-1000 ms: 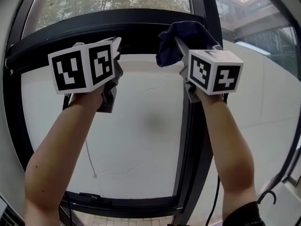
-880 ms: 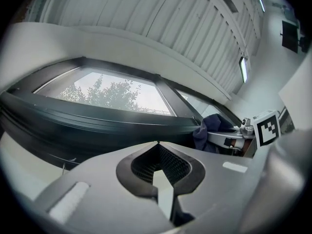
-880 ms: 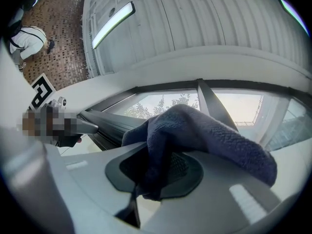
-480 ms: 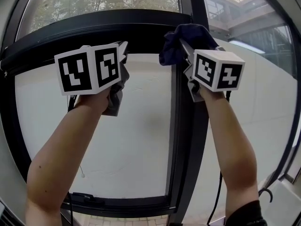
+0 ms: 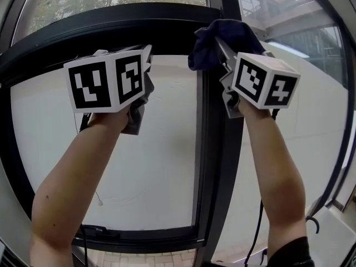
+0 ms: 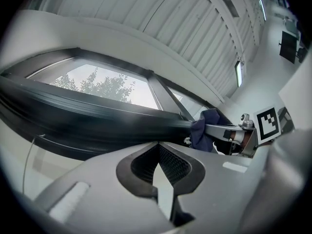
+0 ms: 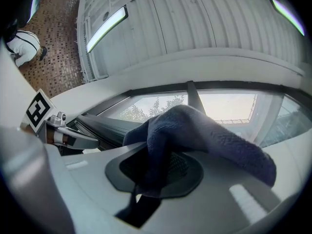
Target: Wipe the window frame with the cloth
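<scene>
Item: dark blue cloth (image 5: 216, 38), bunched, clamped between the closed jaws of the right gripper (image 5: 220, 44), one fold draped forward over a jaw; it is raised to the black window frame (image 5: 111, 29), at the upright bar near its junction with the curved top bar, though contact with the frame cannot be made out. Item: left gripper (image 5: 146, 55), jaws closed together with nothing between them, held just under the frame's top bar, left of the upright bar and apart from the cloth.
</scene>
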A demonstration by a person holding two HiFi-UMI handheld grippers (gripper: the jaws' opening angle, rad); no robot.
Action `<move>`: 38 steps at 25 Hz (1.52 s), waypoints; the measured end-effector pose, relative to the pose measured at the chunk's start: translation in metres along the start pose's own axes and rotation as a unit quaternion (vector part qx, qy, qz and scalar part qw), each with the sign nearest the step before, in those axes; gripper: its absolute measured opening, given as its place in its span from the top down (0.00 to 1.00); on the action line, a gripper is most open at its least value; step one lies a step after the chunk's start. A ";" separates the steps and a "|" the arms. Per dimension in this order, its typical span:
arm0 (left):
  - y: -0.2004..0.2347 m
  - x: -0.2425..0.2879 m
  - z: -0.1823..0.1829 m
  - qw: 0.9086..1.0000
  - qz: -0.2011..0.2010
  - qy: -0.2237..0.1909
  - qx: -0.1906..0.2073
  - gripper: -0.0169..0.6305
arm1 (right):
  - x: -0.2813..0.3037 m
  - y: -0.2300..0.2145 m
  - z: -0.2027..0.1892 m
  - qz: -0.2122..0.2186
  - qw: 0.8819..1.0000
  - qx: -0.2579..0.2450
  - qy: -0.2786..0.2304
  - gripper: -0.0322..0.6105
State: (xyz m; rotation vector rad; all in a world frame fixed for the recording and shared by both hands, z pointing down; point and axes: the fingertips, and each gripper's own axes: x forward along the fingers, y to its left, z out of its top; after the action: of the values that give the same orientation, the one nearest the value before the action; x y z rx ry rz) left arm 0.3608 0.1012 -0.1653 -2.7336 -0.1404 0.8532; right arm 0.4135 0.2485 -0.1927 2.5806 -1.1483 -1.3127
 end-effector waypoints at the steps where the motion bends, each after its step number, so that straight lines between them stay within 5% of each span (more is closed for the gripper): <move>1: -0.001 0.001 -0.002 1.000 -0.003 0.000 -0.001 0.98 | -0.001 0.000 -0.001 0.000 1.000 0.003 0.001 0.84; 19: -0.031 -0.021 -0.027 0.999 -0.031 0.019 0.005 0.98 | 0.005 0.000 -0.007 -0.005 1.000 -0.001 0.019 0.84; 26: -0.036 -0.028 -0.098 0.996 -0.041 0.050 -0.062 0.98 | -0.010 0.018 -0.046 -0.004 0.999 -0.047 0.028 0.84; 38: -0.036 -0.039 -0.125 0.998 -0.026 0.048 -0.033 0.98 | -0.030 0.024 -0.066 -0.013 0.999 -0.027 0.038 0.84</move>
State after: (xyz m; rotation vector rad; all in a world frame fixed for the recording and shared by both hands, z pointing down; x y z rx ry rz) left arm 0.3999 0.0998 -0.0349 -2.8137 -0.2231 0.7131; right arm 0.4345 0.2303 -0.1218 2.5909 -1.0567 -1.2208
